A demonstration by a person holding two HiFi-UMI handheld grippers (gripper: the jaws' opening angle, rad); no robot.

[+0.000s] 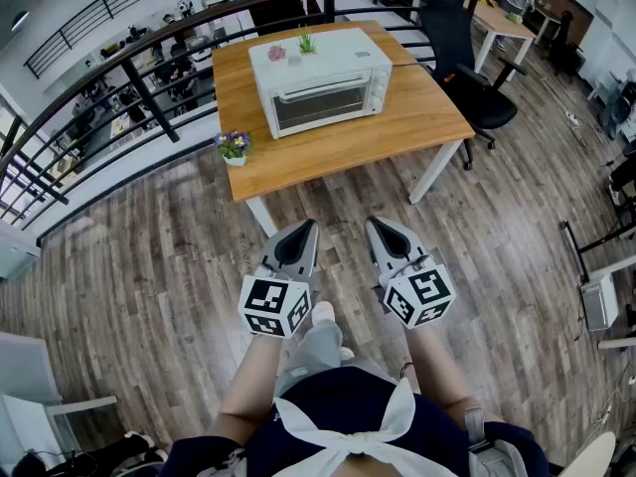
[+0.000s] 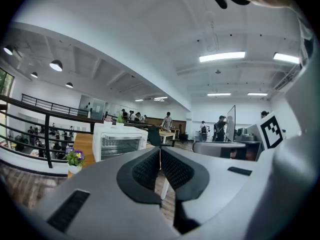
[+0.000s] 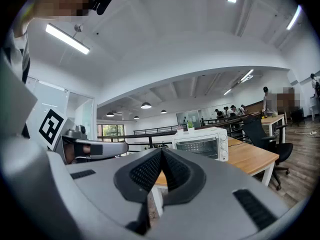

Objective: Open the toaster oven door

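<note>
Head view | wooden table [image 1: 417, 117] on plank floor [image 1: 149, 256] by railing [image 1: 149, 97] | left gripper [image 1: 308, 227], right gripper [image 1: 374, 224]: jaws together, empty

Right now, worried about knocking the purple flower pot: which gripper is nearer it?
Left. The left gripper hangs over the floor, short of the corner of the table bearing the flower pot. The right gripper is alongside, farther right.
</note>
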